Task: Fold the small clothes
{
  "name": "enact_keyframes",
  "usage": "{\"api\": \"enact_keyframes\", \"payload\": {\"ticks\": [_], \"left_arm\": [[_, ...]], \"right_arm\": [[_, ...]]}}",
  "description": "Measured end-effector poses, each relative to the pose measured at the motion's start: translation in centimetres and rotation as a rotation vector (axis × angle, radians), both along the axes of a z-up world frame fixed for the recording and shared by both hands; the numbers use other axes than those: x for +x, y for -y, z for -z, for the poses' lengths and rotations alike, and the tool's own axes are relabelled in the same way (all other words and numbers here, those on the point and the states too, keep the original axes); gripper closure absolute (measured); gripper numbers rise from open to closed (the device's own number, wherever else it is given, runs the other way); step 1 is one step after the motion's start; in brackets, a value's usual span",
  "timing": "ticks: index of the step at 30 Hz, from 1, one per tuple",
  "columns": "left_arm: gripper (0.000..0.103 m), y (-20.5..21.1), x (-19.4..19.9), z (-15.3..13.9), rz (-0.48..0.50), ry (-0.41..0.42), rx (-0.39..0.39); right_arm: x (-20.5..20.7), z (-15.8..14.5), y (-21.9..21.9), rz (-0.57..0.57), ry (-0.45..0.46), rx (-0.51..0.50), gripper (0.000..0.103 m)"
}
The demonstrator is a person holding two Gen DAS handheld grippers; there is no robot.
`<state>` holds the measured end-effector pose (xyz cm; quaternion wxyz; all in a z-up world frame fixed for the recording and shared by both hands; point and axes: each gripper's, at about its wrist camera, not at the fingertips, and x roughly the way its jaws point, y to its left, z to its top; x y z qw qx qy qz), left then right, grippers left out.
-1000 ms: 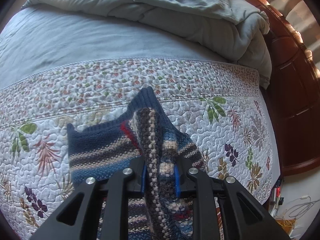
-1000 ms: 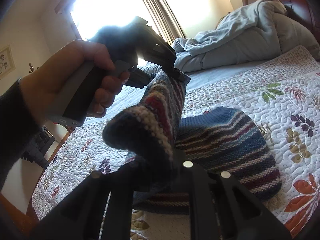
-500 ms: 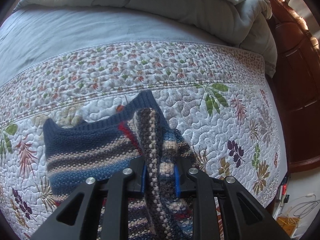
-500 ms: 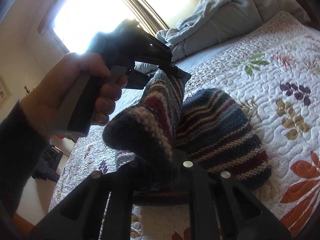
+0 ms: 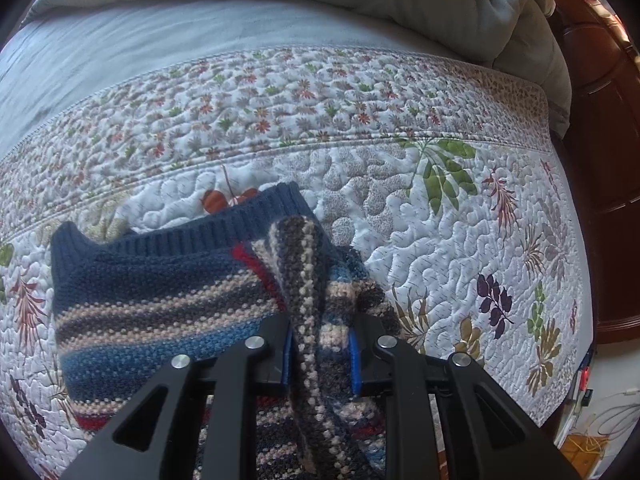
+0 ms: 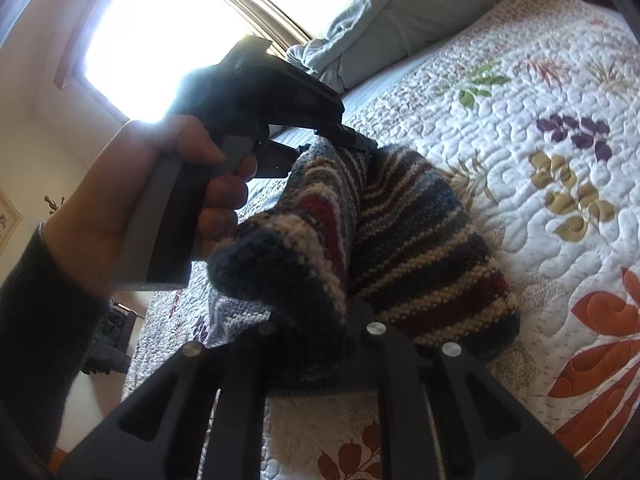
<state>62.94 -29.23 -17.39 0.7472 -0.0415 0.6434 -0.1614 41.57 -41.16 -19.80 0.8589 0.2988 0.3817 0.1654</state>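
A small striped knit sweater (image 5: 160,304) in navy, blue, cream and red lies partly on the floral quilt (image 5: 440,240), its navy ribbed hem toward the far side. My left gripper (image 5: 322,354) is shut on a raised fold of it, the knit pinched between the blue pads. In the right wrist view the same sweater (image 6: 420,248) is doubled over, and my right gripper (image 6: 320,344) is shut on its near folded edge. The left gripper (image 6: 340,136), held by a hand (image 6: 132,184), grips the far end of that fold.
A rumpled grey duvet (image 5: 400,12) is heaped at the head of the bed above a grey sheet (image 5: 120,48). A dark wooden bed frame (image 5: 600,140) runs along the right. Cables and an orange item lie on the floor (image 5: 592,432). A bright window (image 6: 160,40) is behind the hand.
Both grippers have sunk toward the quilt with the sweater fold between them. More of the sweater body now rests flat, and the right view has rolled.
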Motion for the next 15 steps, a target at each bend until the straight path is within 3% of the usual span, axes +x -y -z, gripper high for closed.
{"api": "enact_keyframes", "payload": {"ticks": [3,6,8,12,14,15], "left_arm": [[0.079,-0.1,-0.1,0.1,-0.002,-0.003,-0.006],[0.067,0.1,-0.3,-0.5,0.016,0.005,-0.016],[0.031,0.3,-0.4,-1.3,0.033,0.037,-0.029],[0.029,-0.1,-0.6,-3.4,0.04,0.078,-0.085],[0.029,-0.8,-0.8,-4.4,0.033,0.104,-0.107],[0.029,-1.3,-1.1,-5.0,0.029,0.117,-0.12]], "right_arm": [[0.1,0.3,0.1,-0.007,-0.018,0.018,0.092],[0.1,0.3,0.1,-0.017,-0.025,0.015,0.091],[-0.1,0.6,0.3,-0.02,-0.041,0.028,0.089],[0.0,1.5,1.5,0.0,-0.097,0.083,0.074],[0.1,1.8,2.2,0.007,-0.114,0.1,0.059],[0.1,1.9,2.5,0.014,-0.119,0.1,0.048]]}}
